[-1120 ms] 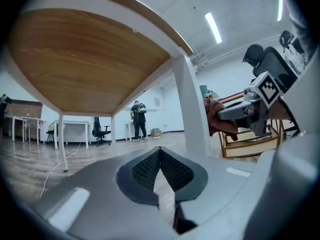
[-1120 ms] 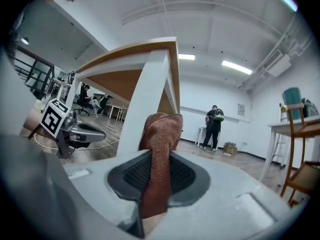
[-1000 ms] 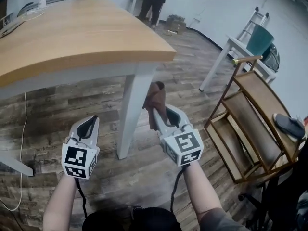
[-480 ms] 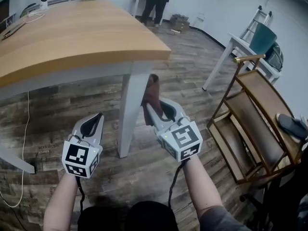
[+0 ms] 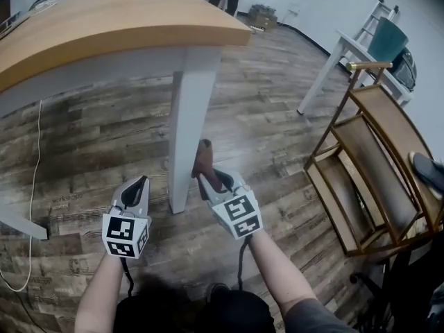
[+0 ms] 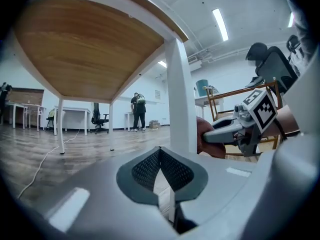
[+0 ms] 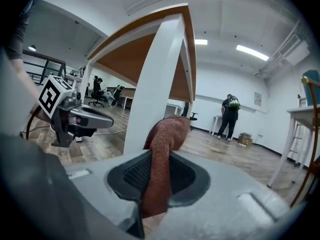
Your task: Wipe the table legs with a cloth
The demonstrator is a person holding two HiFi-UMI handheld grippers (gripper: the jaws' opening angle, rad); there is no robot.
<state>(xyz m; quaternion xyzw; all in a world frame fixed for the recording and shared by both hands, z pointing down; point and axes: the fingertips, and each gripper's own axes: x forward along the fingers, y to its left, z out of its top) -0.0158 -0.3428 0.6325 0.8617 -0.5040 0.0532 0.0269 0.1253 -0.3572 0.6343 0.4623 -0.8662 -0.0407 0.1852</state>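
Wood-plank floor (image 5: 277, 116) spreads beneath the table (image 5: 104, 19). The right hand-held gripper (image 5: 210, 179) clamps the brown cloth (image 5: 202, 157) just beside the white table leg (image 5: 186, 137); the left hand-held gripper (image 5: 139, 186) is closed, empty.

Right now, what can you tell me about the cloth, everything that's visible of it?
The cloth is a reddish-brown, fuzzy, towel-like fabric, bunched into a thick fold. The right gripper has its jaws shut on its lower part, and the free end stands up above them, rounded over at the top. It sits low beside the white table leg, on the leg's right side in the head view, and appears to press against it. Nothing else touches it.
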